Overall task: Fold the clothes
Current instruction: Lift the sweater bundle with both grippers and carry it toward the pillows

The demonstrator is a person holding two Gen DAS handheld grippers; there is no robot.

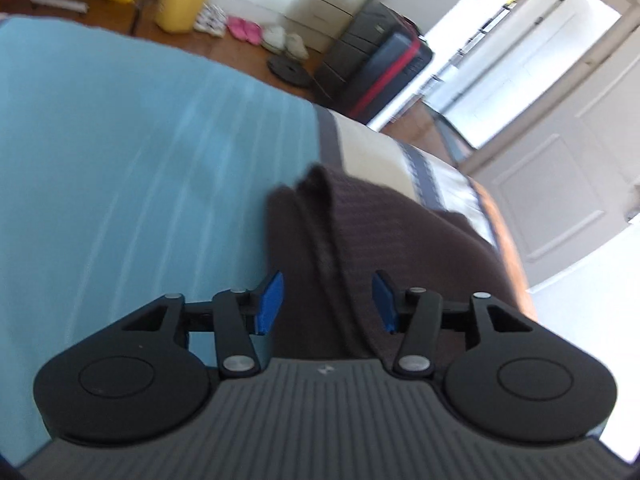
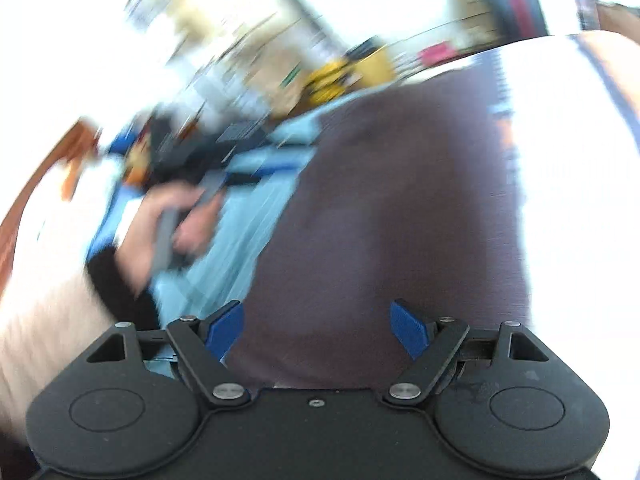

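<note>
Soft, limp brown garment (image 1: 360, 240) on bed (image 1: 120, 140); best pinched at folded edge. Left gripper (image 1: 328, 304) fingers parted, empty; right gripper (image 2: 320, 332) wide, empty.

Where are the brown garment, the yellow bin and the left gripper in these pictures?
brown garment (image 1: 380, 232): left wrist view, on its ridged upper surface.
yellow bin (image 1: 182, 4): left wrist view, on its side wall.
left gripper (image 1: 328, 300): left wrist view, midway between blue fingertips.

Daylit room, both fisheye views smeared by motion

Strong daylight poured through the doorway (image 1: 532, 60) and washed it out; the right wrist view was heavily streaked, its white bedding (image 2: 576, 168) blown to glare. Edges curved and darkened at the corners.
</note>
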